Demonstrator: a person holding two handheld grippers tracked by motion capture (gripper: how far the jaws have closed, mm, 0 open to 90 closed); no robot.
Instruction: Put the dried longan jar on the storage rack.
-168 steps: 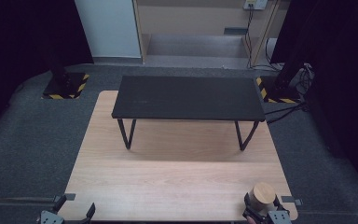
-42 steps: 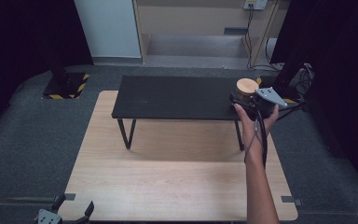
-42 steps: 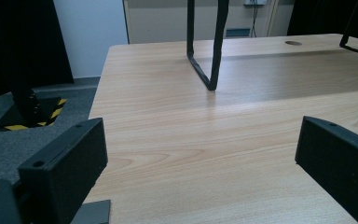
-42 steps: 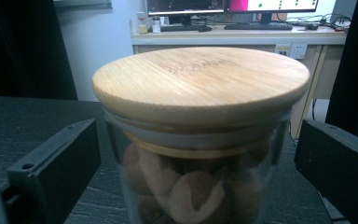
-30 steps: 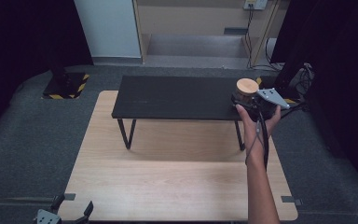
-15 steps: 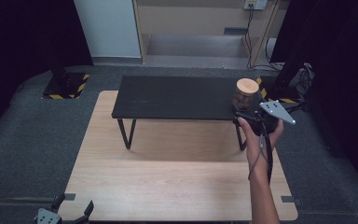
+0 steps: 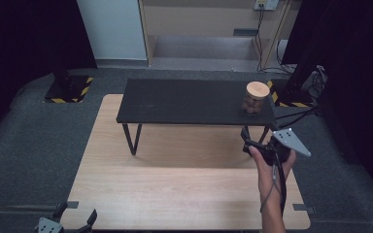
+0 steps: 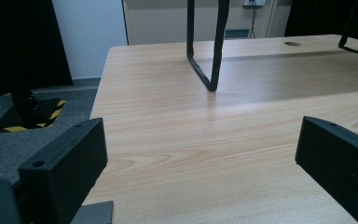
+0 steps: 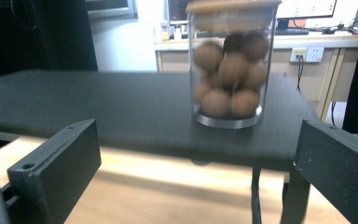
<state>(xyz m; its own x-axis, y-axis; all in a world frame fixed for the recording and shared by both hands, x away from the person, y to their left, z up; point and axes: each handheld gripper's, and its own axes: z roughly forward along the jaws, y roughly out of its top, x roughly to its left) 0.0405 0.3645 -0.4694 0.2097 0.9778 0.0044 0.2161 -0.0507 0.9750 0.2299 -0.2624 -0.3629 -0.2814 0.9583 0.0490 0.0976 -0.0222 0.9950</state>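
Note:
A glass jar (image 7: pixel 255 98) with a wooden lid, full of brown balls, stands upright near the right end of the low black bench (image 7: pixel 184 99). My right gripper (image 7: pixel 246 138), held in a hand, hangs open in front of and below the bench's right end, apart from the jar. In the right gripper view the jar (image 9: pixel 230 70) stands ahead on the bench top (image 9: pixel 98 107), beyond the open right gripper (image 9: pixel 198 133). My left gripper (image 7: pixel 75 213) rests open at the near left corner of the wooden table (image 7: pixel 175 184); between its jaws lies bare table (image 8: pixel 214 130).
The bench stands on thin black legs (image 8: pixel 209 56) at the far side of the table. Stand bases with yellow-black stripes (image 7: pixel 68 90) sit on the grey floor at both far corners. Cables (image 7: pixel 301 114) trail at the right.
The right gripper carried the jar up to the bench's right end, let go of it there and drew back toward the person. The left gripper stayed put.

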